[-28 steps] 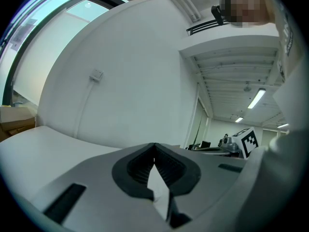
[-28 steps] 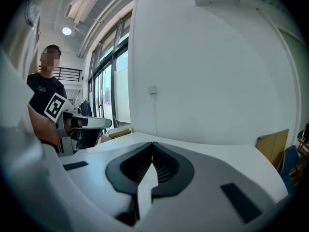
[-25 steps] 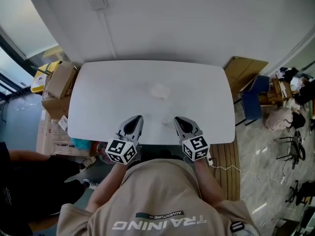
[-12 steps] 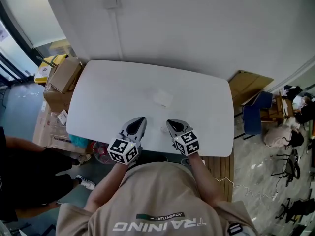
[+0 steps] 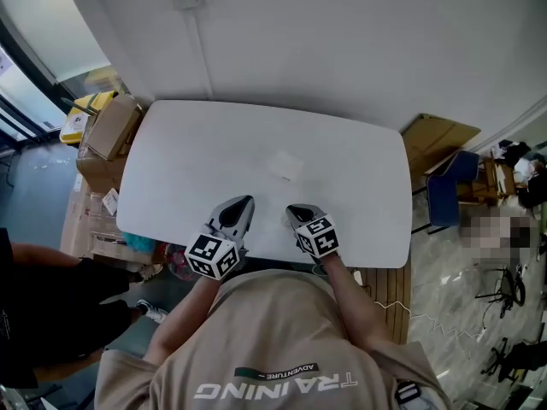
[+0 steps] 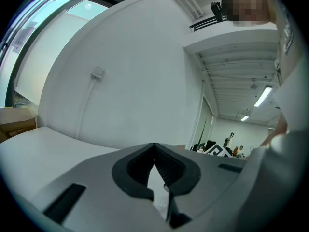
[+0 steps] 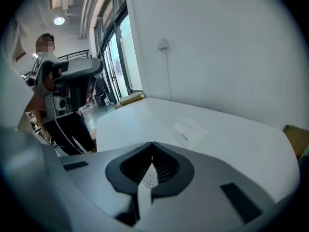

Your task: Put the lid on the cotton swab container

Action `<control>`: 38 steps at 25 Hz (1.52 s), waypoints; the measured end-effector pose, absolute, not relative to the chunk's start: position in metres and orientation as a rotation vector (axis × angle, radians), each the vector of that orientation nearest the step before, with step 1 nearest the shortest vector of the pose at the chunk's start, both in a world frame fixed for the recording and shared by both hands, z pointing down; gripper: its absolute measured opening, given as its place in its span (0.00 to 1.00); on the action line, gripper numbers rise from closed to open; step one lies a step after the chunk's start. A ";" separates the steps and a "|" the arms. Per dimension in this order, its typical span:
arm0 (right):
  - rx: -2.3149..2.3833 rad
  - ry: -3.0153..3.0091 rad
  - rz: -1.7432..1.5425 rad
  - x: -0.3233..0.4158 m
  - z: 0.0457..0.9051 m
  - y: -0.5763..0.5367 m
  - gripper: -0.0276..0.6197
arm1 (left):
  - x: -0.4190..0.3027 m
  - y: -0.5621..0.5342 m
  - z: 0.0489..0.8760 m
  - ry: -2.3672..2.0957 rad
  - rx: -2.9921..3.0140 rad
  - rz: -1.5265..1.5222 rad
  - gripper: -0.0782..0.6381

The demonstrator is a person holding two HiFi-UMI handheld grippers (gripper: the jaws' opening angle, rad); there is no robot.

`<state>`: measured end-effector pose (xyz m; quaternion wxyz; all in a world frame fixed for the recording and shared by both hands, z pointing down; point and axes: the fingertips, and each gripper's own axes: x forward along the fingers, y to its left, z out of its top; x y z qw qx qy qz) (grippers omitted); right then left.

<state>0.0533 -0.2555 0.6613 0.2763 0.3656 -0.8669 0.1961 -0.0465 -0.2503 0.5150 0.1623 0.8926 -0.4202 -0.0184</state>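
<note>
Notably, only the right gripper view shows the cluster of white cotton swab heads [image 7: 148, 178], sitting in the hollow behind the closed tips of the right gripper [image 7: 152, 144] (the head view hides it under that tool). The left gripper [image 6: 154, 145] also has its tips together. A translucent flat rectangular plastic piece [image 5: 284, 166] lies at 12 o'clock on the white table [image 5: 188, 161], well apart.

Left gripper [image 5: 241, 203], right gripper [image 5: 296, 210], side by side, jaws together

Right gripper [image 7: 152, 145] jaw tips together, cotton swab container [image 7: 148, 179] seen through the gap, clear plastic box [image 7: 190, 131] farther out on white table [image 7: 241, 139].
</note>
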 end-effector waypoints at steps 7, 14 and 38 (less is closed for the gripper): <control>0.969 -2.272 0.567 0.058 0.678 -0.246 0.07 | -0.043 -0.249 0.523 -1.167 2.532 -0.045 0.13; 0.950 -2.228 0.612 0.059 0.693 -0.241 0.07 | -0.046 -0.247 0.525 -1.167 2.523 -0.053 0.13; 0.961 -2.186 0.660 0.061 0.709 -0.235 0.07 | -0.051 -0.232 0.525 -1.199 2.514 -0.053 0.13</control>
